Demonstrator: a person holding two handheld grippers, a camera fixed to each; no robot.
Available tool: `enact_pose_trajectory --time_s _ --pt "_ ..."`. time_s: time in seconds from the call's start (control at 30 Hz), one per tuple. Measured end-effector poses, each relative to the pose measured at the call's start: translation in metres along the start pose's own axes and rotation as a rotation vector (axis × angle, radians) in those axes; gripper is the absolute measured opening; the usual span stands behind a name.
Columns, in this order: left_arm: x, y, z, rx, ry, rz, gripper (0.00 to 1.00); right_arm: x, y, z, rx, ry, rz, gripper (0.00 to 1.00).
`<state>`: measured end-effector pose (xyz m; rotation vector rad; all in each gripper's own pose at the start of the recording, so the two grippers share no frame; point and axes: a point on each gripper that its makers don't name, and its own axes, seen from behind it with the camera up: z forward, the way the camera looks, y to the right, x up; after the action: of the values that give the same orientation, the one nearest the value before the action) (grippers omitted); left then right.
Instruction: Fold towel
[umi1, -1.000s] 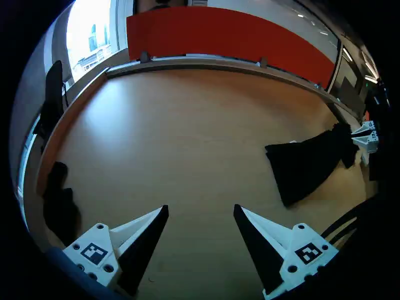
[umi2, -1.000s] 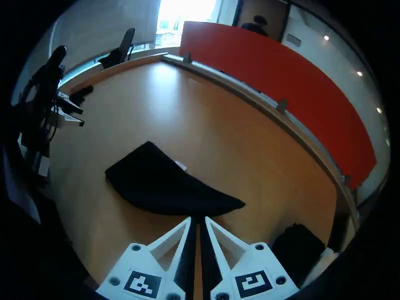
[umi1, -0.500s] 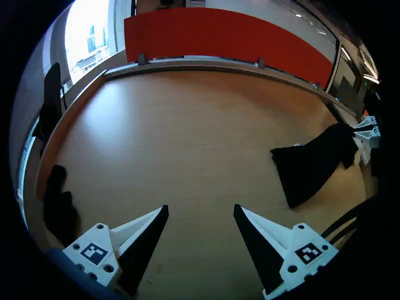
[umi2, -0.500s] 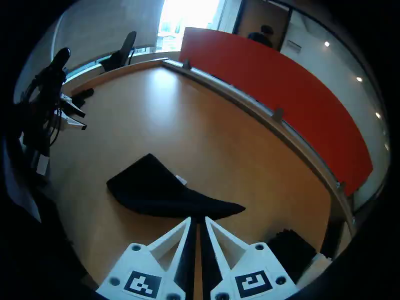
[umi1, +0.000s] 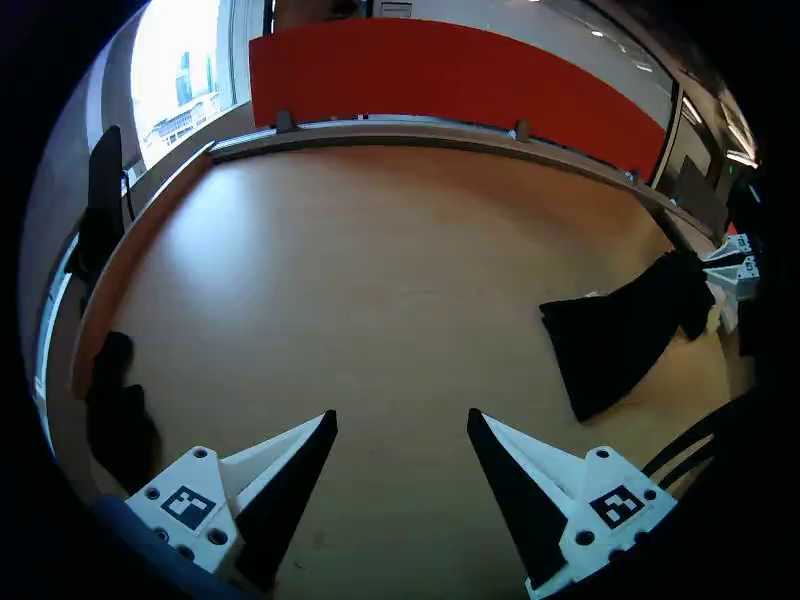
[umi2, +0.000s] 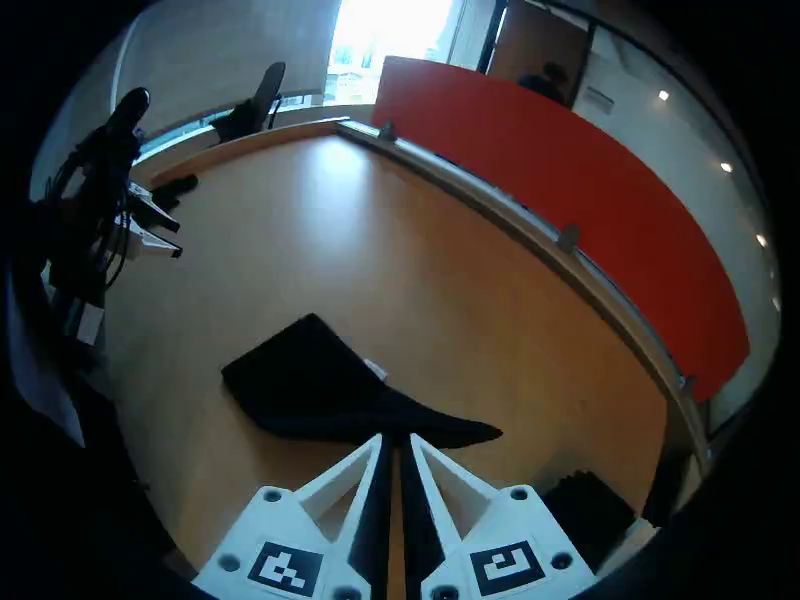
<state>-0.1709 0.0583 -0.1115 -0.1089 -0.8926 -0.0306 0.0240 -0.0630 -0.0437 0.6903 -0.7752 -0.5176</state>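
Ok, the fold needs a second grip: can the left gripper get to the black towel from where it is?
Probably yes. The left gripper is open, and bare table lies between it and the towel. The right gripper pinches the towel's far corner, off to one side of that path.

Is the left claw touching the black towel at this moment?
Apart. In the left gripper view, bare table lies between the open left claw and the black towel.
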Motion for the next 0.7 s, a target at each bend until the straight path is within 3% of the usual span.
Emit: enact_pose_trajectory --time_s 0.3,0.7 --pt "0.008 -0.005 -0.007 0.000 0.025 -0.021 0.97 0.017 -0.028 0.015 0.056 0.008 -0.042 0.04" --pt "0.011 -0.016 -0.024 0.011 0.054 -0.046 0.97 0.031 -0.083 0.045 0.165 -0.001 -0.101 0.04"
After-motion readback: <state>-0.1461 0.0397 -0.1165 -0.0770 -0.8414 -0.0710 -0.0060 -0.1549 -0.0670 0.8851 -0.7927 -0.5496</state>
